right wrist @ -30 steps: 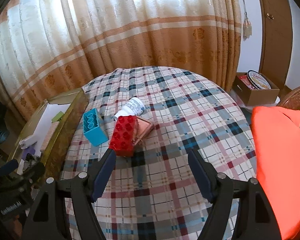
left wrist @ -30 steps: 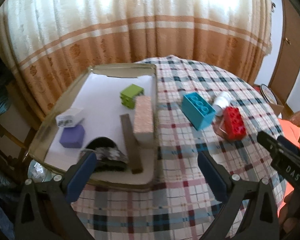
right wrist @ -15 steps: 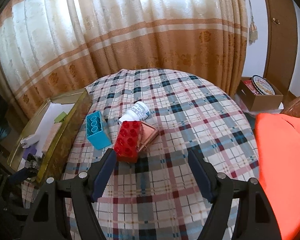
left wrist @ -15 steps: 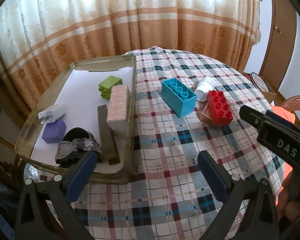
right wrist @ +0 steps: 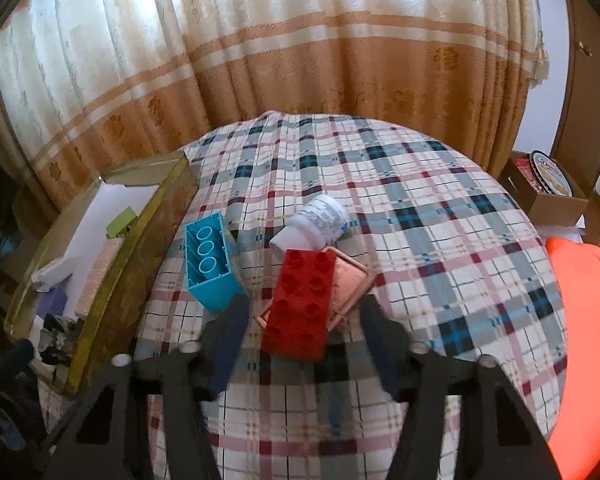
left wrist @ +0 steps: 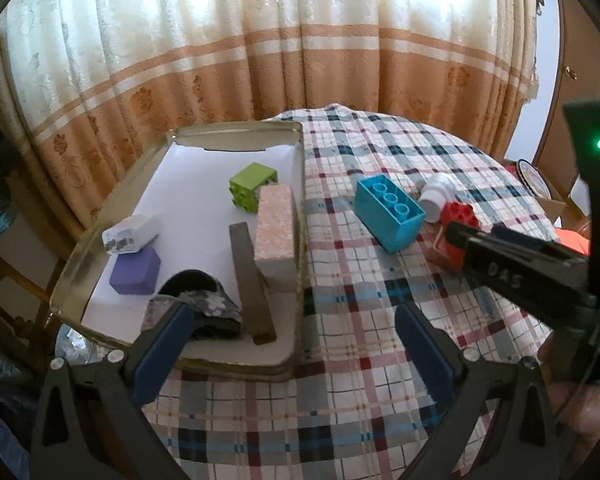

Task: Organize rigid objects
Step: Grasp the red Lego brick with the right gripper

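The sorting looks a little over half done, judging by where things lie. The gold-rimmed tray (left wrist: 100, 216) at nine o'clock on the plaid surface (left wrist: 340, 400) already holds six things on its white liner: a speckled pink block (left wrist: 275, 236) against its three o'clock wall, a dark brown bar (left wrist: 250, 280) beside that, a patterned dark cup (left wrist: 198, 304) on its side at six o'clock, a green brick (left wrist: 253, 187) toward twelve, a purple block (left wrist: 137, 271) and a small white box (left wrist: 130, 233) at nine.

Four things are left out on the surface: a blue brick (right wrist: 209, 266), a red brick (right wrist: 302, 304) resting on a flat pink lid (right wrist: 350, 280), and a white bottle (right wrist: 314, 224) tipped over just beyond.

The right claw (right wrist: 302, 340) has just been closing, its jaws flanking the red brick (not yet pressing it). The left claw (left wrist: 290, 344) hangs wide and empty at the tray's near corner.
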The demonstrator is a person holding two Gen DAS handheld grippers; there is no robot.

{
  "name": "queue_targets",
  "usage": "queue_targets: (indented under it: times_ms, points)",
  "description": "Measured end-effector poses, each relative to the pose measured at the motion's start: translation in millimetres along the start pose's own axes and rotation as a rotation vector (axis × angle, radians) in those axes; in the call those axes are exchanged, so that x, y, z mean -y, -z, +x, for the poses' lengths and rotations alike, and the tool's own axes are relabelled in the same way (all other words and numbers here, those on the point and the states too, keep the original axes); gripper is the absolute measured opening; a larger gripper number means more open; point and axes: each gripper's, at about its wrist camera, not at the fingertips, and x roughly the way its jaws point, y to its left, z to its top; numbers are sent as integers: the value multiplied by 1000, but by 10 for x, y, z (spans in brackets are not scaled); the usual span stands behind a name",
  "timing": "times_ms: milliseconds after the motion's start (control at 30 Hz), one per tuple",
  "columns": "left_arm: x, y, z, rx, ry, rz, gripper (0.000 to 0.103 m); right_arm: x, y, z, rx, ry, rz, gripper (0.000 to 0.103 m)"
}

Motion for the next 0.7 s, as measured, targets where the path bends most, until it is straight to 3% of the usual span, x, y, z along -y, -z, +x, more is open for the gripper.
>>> queue_targets:
  times_ms: [233,400,700]
  points:
    - [-72,-72,20,6,-13,-20,102,-77,-22,174,-37,33,-30,49]
    - [-72,-111,34,9,-14,-20,102,-53,-43,190,-40,43,-42,35]
    - [-54,-160,44,7,-2,-24,102,205,1,74,-25,-53,62,34]
